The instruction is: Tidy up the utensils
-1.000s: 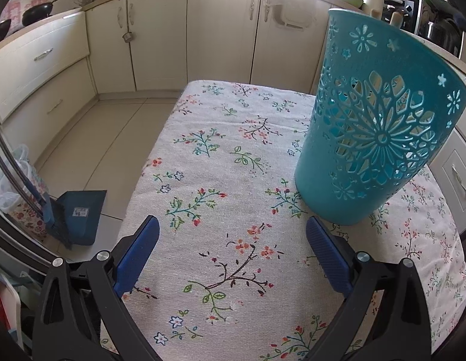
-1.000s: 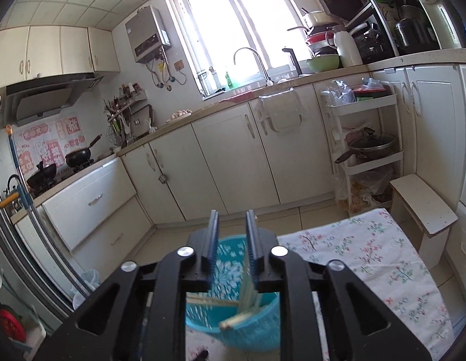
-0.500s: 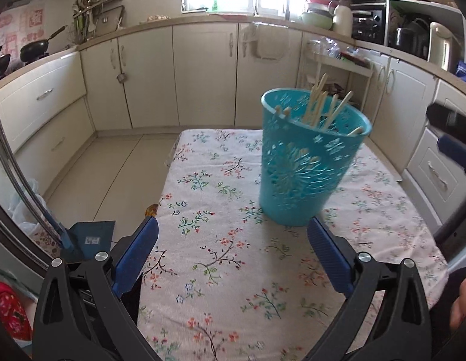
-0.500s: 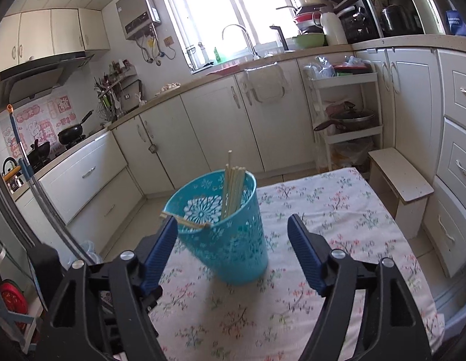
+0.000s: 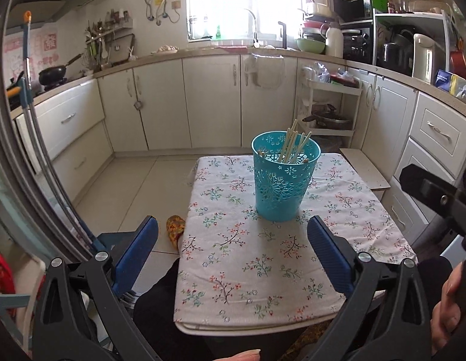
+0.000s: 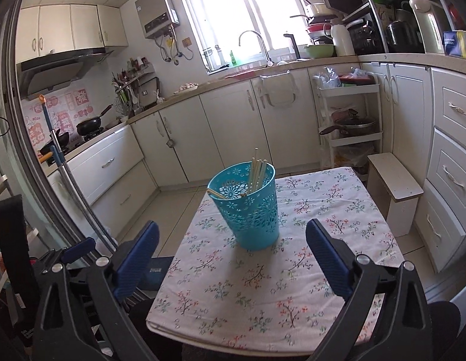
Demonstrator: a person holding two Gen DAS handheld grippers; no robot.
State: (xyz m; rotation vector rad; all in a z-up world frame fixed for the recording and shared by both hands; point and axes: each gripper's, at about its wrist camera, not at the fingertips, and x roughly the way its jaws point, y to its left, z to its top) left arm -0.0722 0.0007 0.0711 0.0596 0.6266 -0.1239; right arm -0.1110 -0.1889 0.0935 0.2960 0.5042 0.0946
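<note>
Chopsticks (image 5: 293, 146) stand bundled in a teal basket (image 5: 282, 185) in the left wrist view, leaning toward its far right rim, with one short piece resting across the near left rim; the basket stands upright on a bench (image 5: 263, 273) covered by a flowered cloth, nearer the far edge than the near one; the left gripper (image 5: 233, 246) hangs over the near part of the bench with its blue pads wide apart and nothing between them; the basket lies well beyond the fingertips; part of the right gripper's black frame juts in from the right edge, and a hand (image 5: 449, 310) shows at the lower right; a patterned slipper (image 5: 175, 230) lies on the floor tiles just left of the bench; cream cupboards (image 5: 211, 102) line the far wall.

Right wrist view: the right gripper (image 6: 231, 243) is low over the near half of the bench (image 6: 263, 310), its jaws opening, close to fully spread, gripping nothing; the basket (image 6: 252, 213) appears between the two pads but farther off, apart from both; the chopsticks (image 6: 257, 171) rise above its rim at the far side, and one lies slanted across the left rim; a small white stool (image 6: 395, 180) stands on the floor just beside the right far corner of the bench; a black pan (image 6: 90, 124) rests on the stove at the left.
</note>
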